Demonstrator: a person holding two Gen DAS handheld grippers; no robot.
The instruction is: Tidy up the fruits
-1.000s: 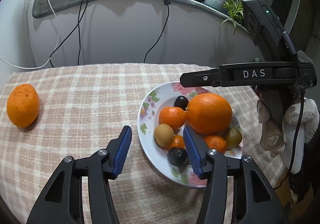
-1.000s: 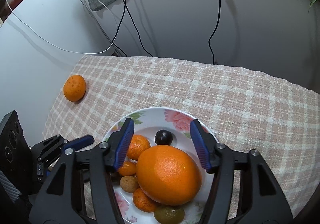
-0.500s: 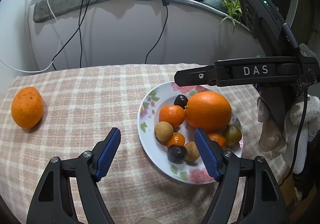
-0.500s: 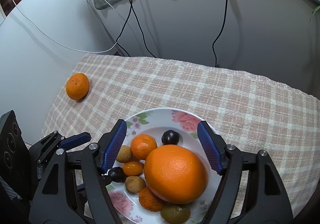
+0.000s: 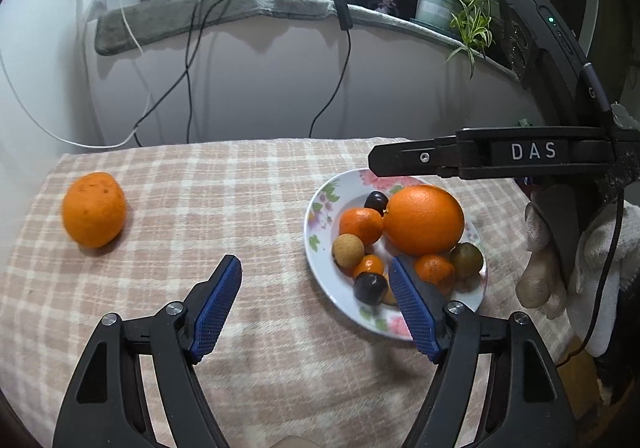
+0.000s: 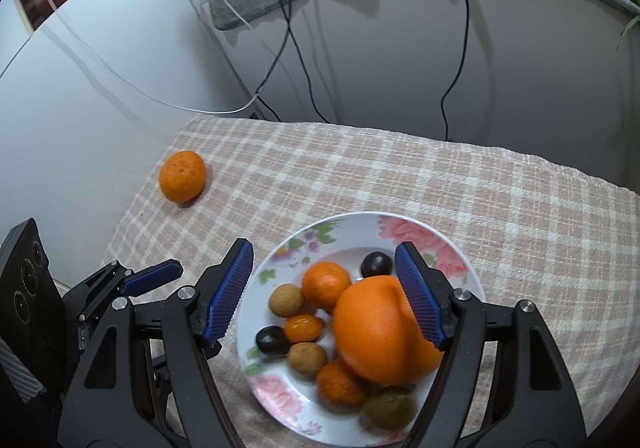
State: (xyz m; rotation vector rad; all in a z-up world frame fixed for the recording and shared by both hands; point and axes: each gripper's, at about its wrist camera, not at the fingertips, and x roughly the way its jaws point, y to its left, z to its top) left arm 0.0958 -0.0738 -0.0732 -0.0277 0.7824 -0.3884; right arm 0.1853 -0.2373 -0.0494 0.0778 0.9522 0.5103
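A flowered white plate (image 5: 316, 219) (image 6: 460, 264) on the checked tablecloth holds a large orange (image 5: 424, 219) (image 6: 376, 332), small tangerines, dark plums and brown longans. A lone orange (image 5: 94, 209) (image 6: 183, 181) lies on the cloth at the far left. My left gripper (image 5: 316, 304) is open and empty, low over the cloth at the plate's left rim. My right gripper (image 6: 324, 288) is open and empty above the plate; it also shows in the left wrist view (image 5: 416, 163) over the plate's far side.
The tablecloth (image 5: 240, 187) covers a small table against a white wall. Cables (image 5: 188, 67) hang down behind it. A ledge with a grey cover (image 5: 224, 13) carries a potted plant (image 5: 448, 7). A white cabinet (image 6: 80, 87) stands at the table's left.
Both grippers have drawn back and up from the plate. The left gripper's jaws opened wider, then shifted left toward the bare cloth. The fruits have not moved.
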